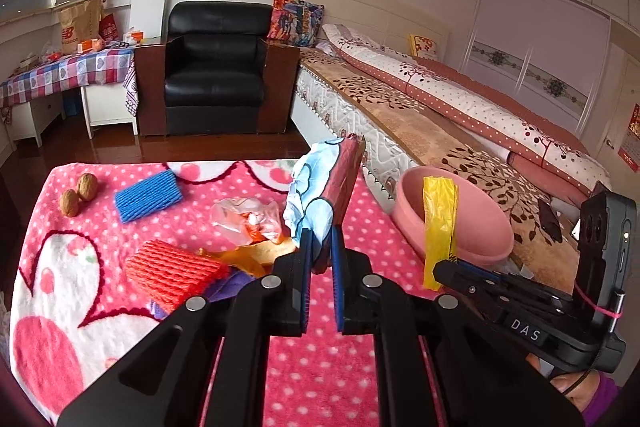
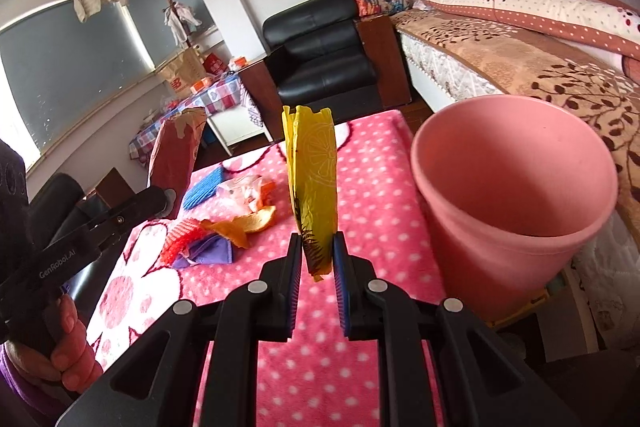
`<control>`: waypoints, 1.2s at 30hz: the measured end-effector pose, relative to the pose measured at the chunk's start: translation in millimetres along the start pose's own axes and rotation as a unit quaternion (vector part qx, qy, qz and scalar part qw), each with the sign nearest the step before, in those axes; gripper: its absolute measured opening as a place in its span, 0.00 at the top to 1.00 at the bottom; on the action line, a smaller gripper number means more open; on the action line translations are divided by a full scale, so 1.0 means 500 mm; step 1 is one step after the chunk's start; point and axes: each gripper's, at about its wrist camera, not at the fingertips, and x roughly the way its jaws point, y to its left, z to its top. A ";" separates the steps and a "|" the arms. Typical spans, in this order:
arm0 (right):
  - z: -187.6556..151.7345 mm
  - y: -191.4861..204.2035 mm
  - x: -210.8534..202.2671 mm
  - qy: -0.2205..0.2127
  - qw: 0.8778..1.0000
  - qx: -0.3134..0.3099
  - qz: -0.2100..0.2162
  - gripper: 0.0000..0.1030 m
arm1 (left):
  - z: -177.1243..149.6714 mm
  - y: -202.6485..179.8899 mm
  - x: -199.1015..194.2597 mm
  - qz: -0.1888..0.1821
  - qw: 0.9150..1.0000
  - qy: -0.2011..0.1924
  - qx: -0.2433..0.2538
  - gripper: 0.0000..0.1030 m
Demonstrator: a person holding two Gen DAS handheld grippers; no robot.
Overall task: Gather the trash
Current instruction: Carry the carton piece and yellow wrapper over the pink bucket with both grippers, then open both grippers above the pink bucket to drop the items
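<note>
Left hand-held gripper (image 1: pixel 320 247) is clamped narrow on a red and light-blue wrapper (image 1: pixel 326 187), which sticks up above the pads, off the surface. From the right wrist view the same wrapper (image 2: pixel 176 155) shows red and brown, held up at the left.

Right hand-held gripper (image 2: pixel 317 251) is clamped narrow on a yellow wrapper (image 2: pixel 314 183) with a lemon-slice print and a dark leaf print near the bottom. It stands upright between the pads, lower edge poking out below them. In the left wrist view the yellow wrapper (image 1: pixel 439 227) hangs in front of the pink bin (image 1: pixel 472 227).

The pink bin (image 2: pixel 516 187) stands at the right edge of the surface, next to the bed (image 1: pixel 440 115). Its mouth is open; the inside looks mostly bare from the right wrist view, bottom not fully visible.

The surface is covered by a pink polka-dot blanket (image 1: pixel 320 367) with white flower shapes. More trash lies on it:
- blue foam net (image 1: pixel 148 195), toward the far side
- red foam net (image 1: pixel 172 273), nearer, just beside a purple wrapper (image 2: pixel 210 251)
- orange peel (image 2: pixel 248 223), touching the purple wrapper area
- crumpled clear plastic bag (image 1: pixel 248 217) with orange bits inside, mid-surface
- two walnuts (image 1: pixel 78 193) touching each other, far left corner

A hand (image 2: pixel 68 347) in a purple sleeve grips the left handle; another hand (image 1: pixel 576 387) shows at the lower right of the left wrist view.

Background: black armchair (image 1: pixel 216 67), checked-cloth desk (image 1: pixel 60 75) by the window.
</note>
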 end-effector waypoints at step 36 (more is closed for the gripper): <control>0.063 -0.287 -0.053 -0.049 0.989 0.088 -0.104 0.84 | 0.015 -0.287 0.233 -0.085 0.988 0.075 0.101 0.92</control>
